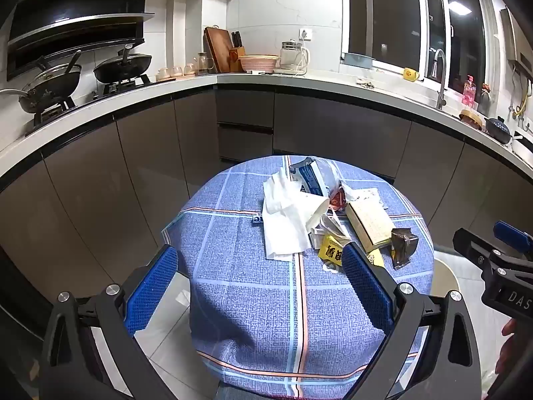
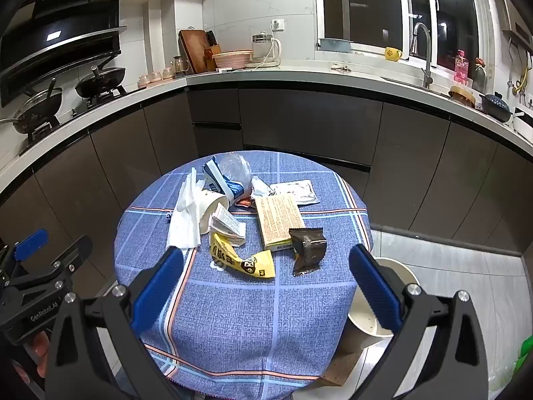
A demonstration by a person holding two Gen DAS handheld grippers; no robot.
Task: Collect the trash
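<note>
A heap of trash lies on the round table with a blue checked cloth (image 2: 253, 316): a white tissue (image 2: 186, 220), a tipped paper cup (image 2: 213, 210), a yellow wrapper (image 2: 240, 261), a tan box (image 2: 279, 220), a dark foil wrapper (image 2: 308, 250) and a blue-white packet (image 2: 221, 180). My right gripper (image 2: 268, 256) hovers open over the table's near side, with nothing between its blue pads. Further left, my left gripper (image 1: 260, 250) also stands open and holds nothing, short of the tissue (image 1: 283, 223) and the yellow wrapper (image 1: 329, 250).
A white bin (image 2: 366, 320) stands on the floor at the table's right side, its rim below the tabletop. Dark cabinets and a counter (image 2: 299, 76) with pans, a kettle and a sink curve behind the table. Something green (image 2: 523, 350) shows at the lower right.
</note>
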